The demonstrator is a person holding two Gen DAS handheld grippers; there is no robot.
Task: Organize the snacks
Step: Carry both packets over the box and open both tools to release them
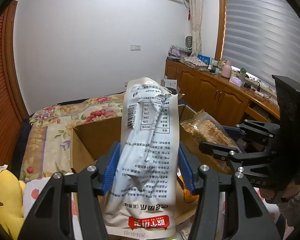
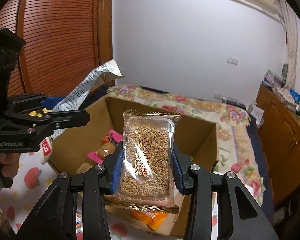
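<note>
Blue pads of the left gripper (image 1: 148, 168) are clamping a crumpled white pouch (image 1: 148, 144) at its middle, jaws closed on it from both sides, pouch standing roughly upright with printed text and a barcode facing the camera and a red logo at its lower end. Right gripper (image 2: 147, 170) is pinching a clear sesame bar pack (image 2: 148, 156) across its width, blue pads pressing both long edges, gold crimped seams showing at top and bottom. Both packs are hanging over an open cardboard box (image 2: 198, 134) sitting on a bed with a floral quilt (image 2: 230, 110). Inside the box, a pink-ended pack (image 2: 106, 148) is lying on the floor toward the left wall, and an orange pack (image 2: 150, 218) is showing near the front edge, partly hidden under the sesame bar pack. In the right wrist view the left gripper is sitting left of the box, pouch sticking up and back from its jaws; a hand (image 2: 8, 160) is gripping its handle. In the left wrist view the right gripper is sitting to the right, just beside the pouch, sesame pack pointing over the box. A yellow plush (image 1: 4, 198) is lying at lower left, and a wooden cabinet (image 1: 216, 94) with clutter on top is running along the right under a blind.
</note>
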